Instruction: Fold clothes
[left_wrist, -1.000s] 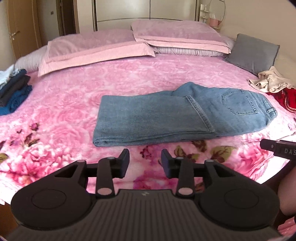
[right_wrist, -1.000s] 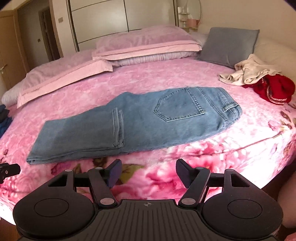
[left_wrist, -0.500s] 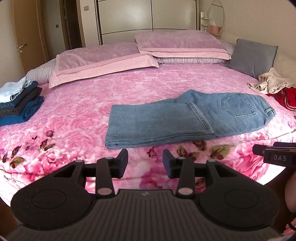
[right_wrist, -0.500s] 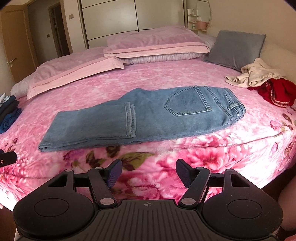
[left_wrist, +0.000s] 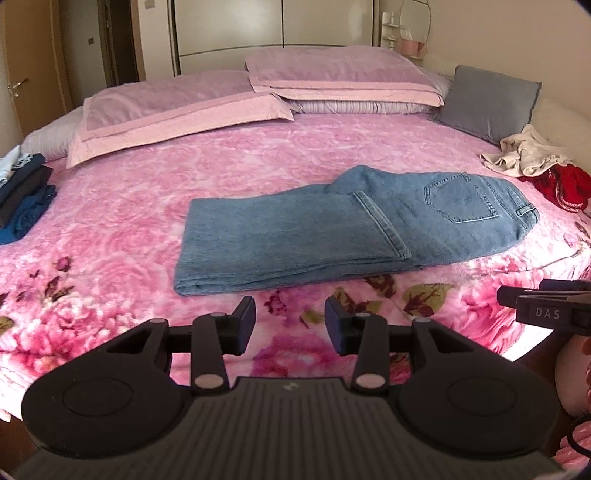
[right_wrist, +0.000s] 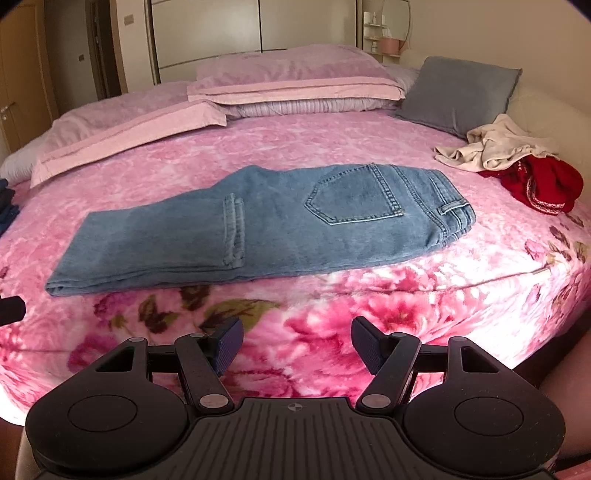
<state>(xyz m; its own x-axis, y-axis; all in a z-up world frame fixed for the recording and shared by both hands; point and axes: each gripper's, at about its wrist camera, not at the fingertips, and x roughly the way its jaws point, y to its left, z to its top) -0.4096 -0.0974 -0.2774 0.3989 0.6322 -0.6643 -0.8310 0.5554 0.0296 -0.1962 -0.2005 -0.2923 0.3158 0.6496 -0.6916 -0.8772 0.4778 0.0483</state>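
1. The left gripper (left_wrist: 290, 325) hangs over the near edge of the bed, its jaws partly apart with nothing between them, only the flowered bedspread (left_wrist: 110, 229) showing through the gap.
2. The right gripper (right_wrist: 297, 347) hangs over the same near edge further right, its jaws wider apart and likewise empty; its tip shows at the right edge of the left view.
3. The jeans (left_wrist: 332, 232) lie flat on the bedspread just beyond both grippers, touched by neither. The legs are folded back on themselves, the hem lying across the middle, the fold end toward the left and the waistband and back pocket toward the right.
4. Nothing lies between the grippers and the jeans but bare bedspread.
5. To the right of the jeans, well apart, sits a crumpled cream garment (right_wrist: 491, 147) touching a red garment (right_wrist: 539, 184).
6. At the far left edge lies a stack of folded dark clothes (left_wrist: 22, 195).
7. Behind are pink pillows (left_wrist: 177, 107) and a grey cushion (left_wrist: 487, 98).
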